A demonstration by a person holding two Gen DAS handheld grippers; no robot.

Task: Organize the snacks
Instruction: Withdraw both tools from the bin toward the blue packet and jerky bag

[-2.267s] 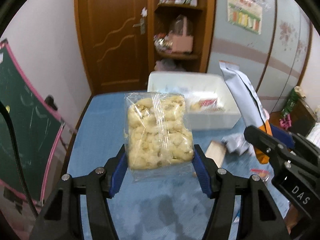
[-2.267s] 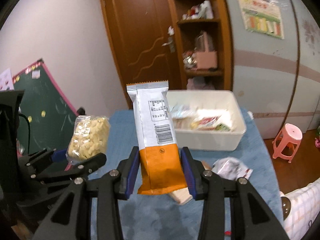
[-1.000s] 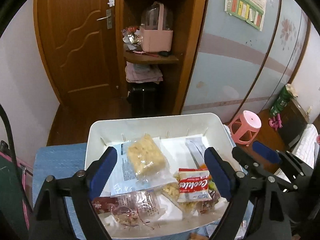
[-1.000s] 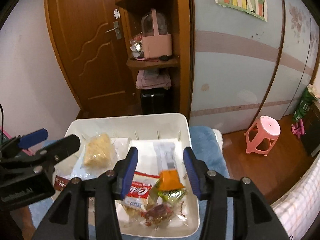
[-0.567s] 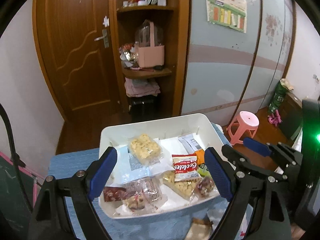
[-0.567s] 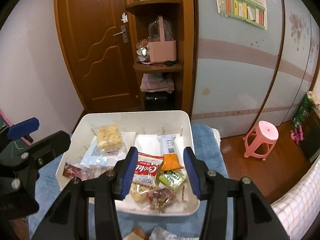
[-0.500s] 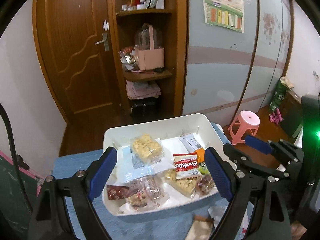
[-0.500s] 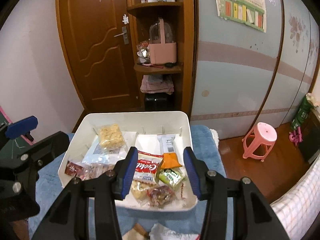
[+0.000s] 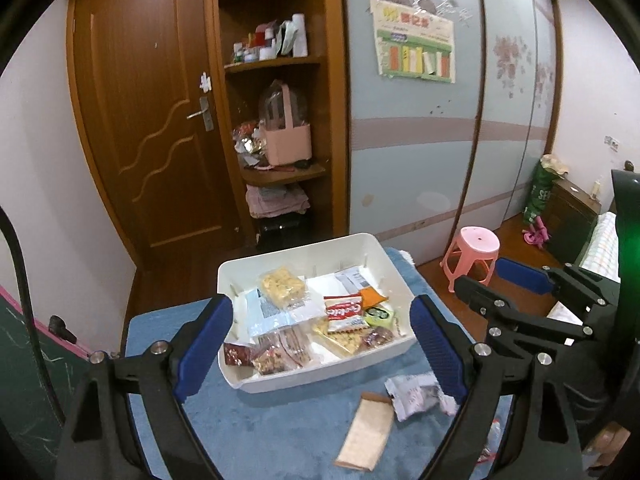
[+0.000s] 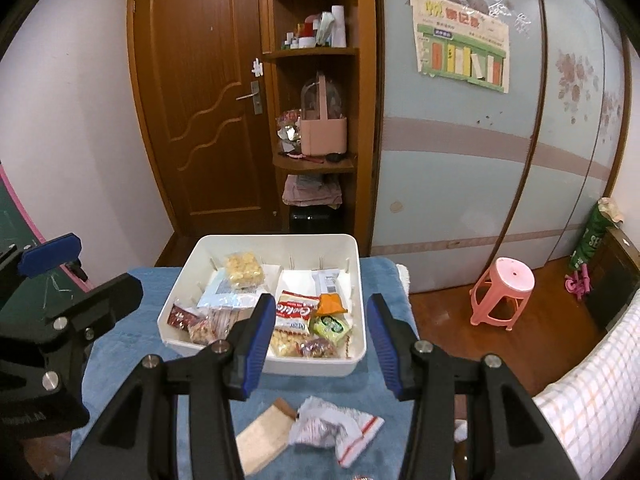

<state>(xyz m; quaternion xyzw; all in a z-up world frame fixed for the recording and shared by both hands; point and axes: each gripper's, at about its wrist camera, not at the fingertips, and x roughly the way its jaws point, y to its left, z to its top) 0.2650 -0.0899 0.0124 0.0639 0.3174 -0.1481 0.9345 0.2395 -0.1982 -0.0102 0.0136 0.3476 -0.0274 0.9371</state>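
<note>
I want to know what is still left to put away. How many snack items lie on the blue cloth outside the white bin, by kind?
Flat tan packet: 1
Crumpled white wrapper: 1
Total: 2
A small scrap at the lower edge of the right wrist view is too cut off to count.

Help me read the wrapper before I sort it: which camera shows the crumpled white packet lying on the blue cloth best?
The right wrist view: the crumpled white packet lies whole in the gap between that tool's fingers, red edge visible. In the left wrist view the packet is smaller, and its right end is hidden behind the left tool's finger.
</note>
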